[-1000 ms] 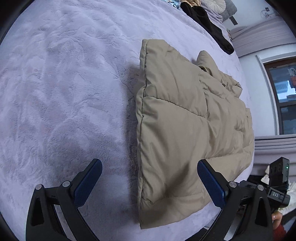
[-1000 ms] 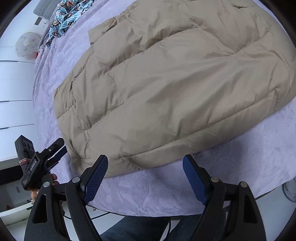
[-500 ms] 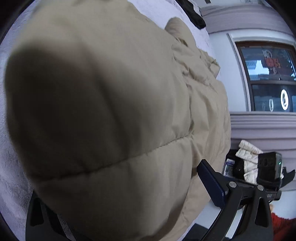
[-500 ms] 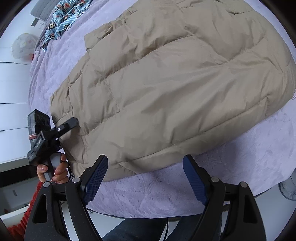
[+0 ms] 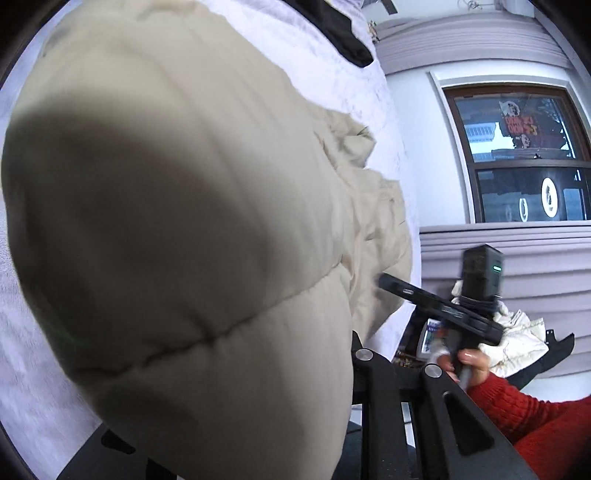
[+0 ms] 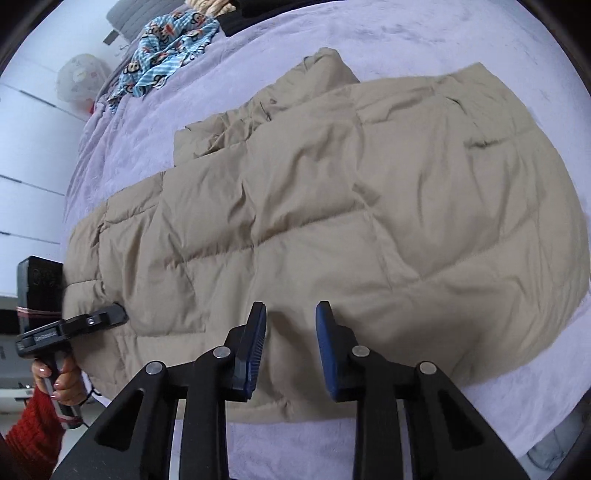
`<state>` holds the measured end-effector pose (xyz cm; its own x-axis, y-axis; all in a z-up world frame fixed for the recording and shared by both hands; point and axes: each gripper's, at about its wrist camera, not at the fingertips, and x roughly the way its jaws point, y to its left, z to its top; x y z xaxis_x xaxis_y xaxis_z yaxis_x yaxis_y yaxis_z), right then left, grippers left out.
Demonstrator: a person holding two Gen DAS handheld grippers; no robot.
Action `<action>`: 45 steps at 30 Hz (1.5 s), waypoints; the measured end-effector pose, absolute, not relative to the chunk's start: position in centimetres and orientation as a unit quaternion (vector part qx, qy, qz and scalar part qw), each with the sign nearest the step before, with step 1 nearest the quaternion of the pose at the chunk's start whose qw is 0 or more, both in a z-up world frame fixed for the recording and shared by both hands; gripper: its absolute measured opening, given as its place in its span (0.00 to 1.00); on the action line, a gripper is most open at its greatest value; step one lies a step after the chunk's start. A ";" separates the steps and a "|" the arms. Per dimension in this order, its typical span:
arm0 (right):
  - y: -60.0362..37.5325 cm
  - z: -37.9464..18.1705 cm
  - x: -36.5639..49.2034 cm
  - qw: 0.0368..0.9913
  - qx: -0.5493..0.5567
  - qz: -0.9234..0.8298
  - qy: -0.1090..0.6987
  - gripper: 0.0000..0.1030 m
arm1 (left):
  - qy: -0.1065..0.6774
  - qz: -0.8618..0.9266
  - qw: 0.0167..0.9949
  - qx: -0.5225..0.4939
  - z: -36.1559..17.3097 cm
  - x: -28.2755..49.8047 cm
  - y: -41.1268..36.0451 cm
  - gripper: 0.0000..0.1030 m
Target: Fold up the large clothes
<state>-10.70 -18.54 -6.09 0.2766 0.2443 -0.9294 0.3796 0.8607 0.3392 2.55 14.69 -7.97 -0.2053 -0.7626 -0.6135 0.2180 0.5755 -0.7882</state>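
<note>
One beige quilted jacket (image 6: 332,229) is seen spread flat across the lilac bed cover (image 6: 406,40), its long hem running along the near edge of the bed. Two handheld grippers are counted, each held by a hand in a red knitted sleeve.

At the far left of the right wrist view, the left gripper (image 6: 110,315) is seen from the side, its black tip touching the jacket's left end near the hem; the handle is gripped from below by the left hand (image 6: 62,380). In its own camera view the lens is almost filled by a bulge of the jacket (image 5: 184,221), pressed close and partly blurred, and the blue pads are hidden behind the fabric. Whether cloth is clamped between them cannot be told.

Further right, the right gripper (image 6: 290,347) is held low over the jacket's near hem, pointing across the bed. Its two blue pads (image 6: 255,350) are drawn fairly near each other with a strip of fabric visible between them, but a gap remains and no pinch is seen.

One patterned blue garment (image 6: 170,51) lies crumpled at the far left corner of the bed, well apart from the jacket, with one dark garment (image 6: 251,14) just beside it.
</note>
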 end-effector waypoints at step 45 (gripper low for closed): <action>-35.4 0.3 -27.1 0.771 0.414 0.057 0.481 0.80 | 0.680 -0.465 0.567 -0.005 -2.1 -0.5 -26.6 0.71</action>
